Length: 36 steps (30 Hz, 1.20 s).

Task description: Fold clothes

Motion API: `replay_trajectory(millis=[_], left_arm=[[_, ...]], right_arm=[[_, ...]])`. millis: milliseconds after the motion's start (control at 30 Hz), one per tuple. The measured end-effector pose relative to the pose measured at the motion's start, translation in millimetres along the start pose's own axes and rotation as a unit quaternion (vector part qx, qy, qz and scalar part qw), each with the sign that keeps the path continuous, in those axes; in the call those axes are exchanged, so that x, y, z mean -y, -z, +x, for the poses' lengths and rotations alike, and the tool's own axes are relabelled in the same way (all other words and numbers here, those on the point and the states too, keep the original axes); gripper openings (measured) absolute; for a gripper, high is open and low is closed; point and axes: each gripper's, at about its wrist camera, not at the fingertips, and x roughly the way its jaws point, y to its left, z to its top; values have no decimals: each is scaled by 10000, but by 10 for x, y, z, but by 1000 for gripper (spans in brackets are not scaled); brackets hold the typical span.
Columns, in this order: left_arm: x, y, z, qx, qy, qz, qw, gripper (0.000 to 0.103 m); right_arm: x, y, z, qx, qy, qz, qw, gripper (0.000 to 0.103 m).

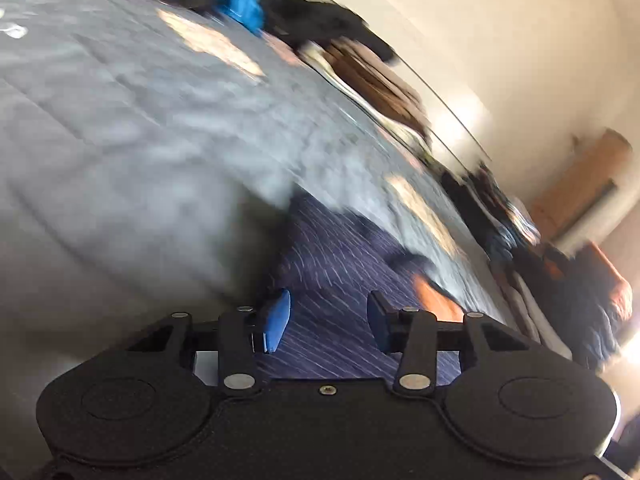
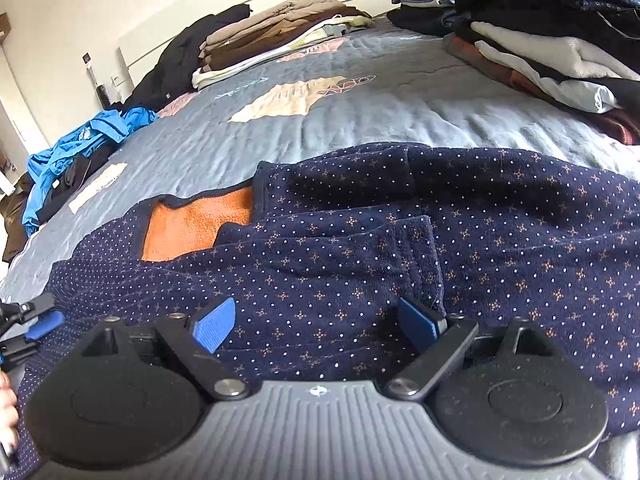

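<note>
A navy fleece garment with white dots, small orange crosses and an orange lining lies spread on the grey-blue quilt. My right gripper hovers just over its near part, jaws wide open, nothing pinched. My left gripper is over the garment's left edge in a blurred view. Its blue pads stand apart with the fabric showing in the gap, not pressed. The left gripper's tip also shows at the far left of the right wrist view.
Folded clothes are stacked at the right and at the back of the bed. A blue garment lies crumpled with dark clothes at the left edge. A black garment lies by the headboard. A hand is at the left border.
</note>
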Motion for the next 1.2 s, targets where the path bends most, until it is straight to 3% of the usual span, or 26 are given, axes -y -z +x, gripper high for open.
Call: replay_trajectory(millis=[133,233,333,400,500,633,733,867,933,1033,1100,1133,1200], left_arm=[[-87,-104,-95,99,-168,-10,9998,44],[-58,-156,-236,271,223,-335,9988,47],[182,-118,-295,325,795,-324,9958,60],[367,2,-271,20,1223,-295,9921,62],[629,299,-230,-433,1363,13,9897,63],[568,573,-167,-845,866,370,9920,63],[336,514,-149,-945,656,360,9927,52],[536,185,-382,-557,351,1145,9912,70],[733,-7,-343,-343,4,1890,9814,70],[1016,-271,-192,-57,-546,2965,9535,68],[1085,-391,57,-146,-805,3399,9369,61],[1092,-441,169,-228,-886,3478,9331,58],[1091,-487,350,-377,-792,3445,9347,58]], right_arm=[[-16,7,6,-3,36,-68,10000,89],[-19,6,-3,9,39,-60,10000,89],[-14,6,-6,24,28,-27,10000,89],[-10,7,-5,35,22,-16,10000,89],[-11,7,-17,58,21,-6,10000,89],[-4,-17,-45,49,-3,46,10000,89],[-7,-20,-87,42,6,158,9999,89],[-42,-8,-280,147,58,285,9995,89],[-37,8,-428,302,39,509,9982,89],[-61,59,-656,463,39,769,9960,89],[-103,116,-824,570,49,843,9948,89],[-131,154,-915,650,39,825,9945,89],[-181,218,-1071,791,8,758,9940,89]])
